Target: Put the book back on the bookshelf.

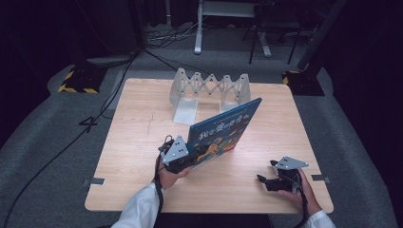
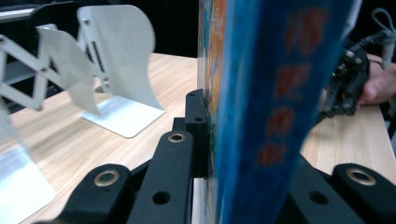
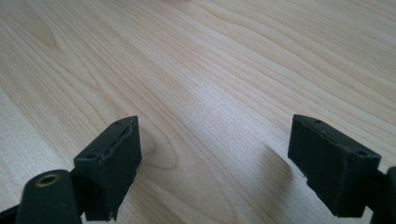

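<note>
A blue picture book (image 1: 223,130) with red lettering is held tilted above the wooden table (image 1: 142,142). My left gripper (image 1: 196,155) is shut on its lower left corner. In the left gripper view the book (image 2: 261,93) stands edge-on between the black jaws of the left gripper (image 2: 211,135), pressed against the left pad; the right pad is hidden behind it. My right gripper (image 1: 266,172) rests low near the table's front right edge, open. In the right gripper view the right gripper (image 3: 215,154) has its jaws wide apart over bare wood (image 3: 210,70), with nothing between them.
A white expandable book rack (image 1: 209,88) with upright end plates stands at the back middle of the table; its plates (image 2: 116,70) are left of the book in the left gripper view. Cables (image 1: 109,95) and stand bases lie on the grey floor beyond.
</note>
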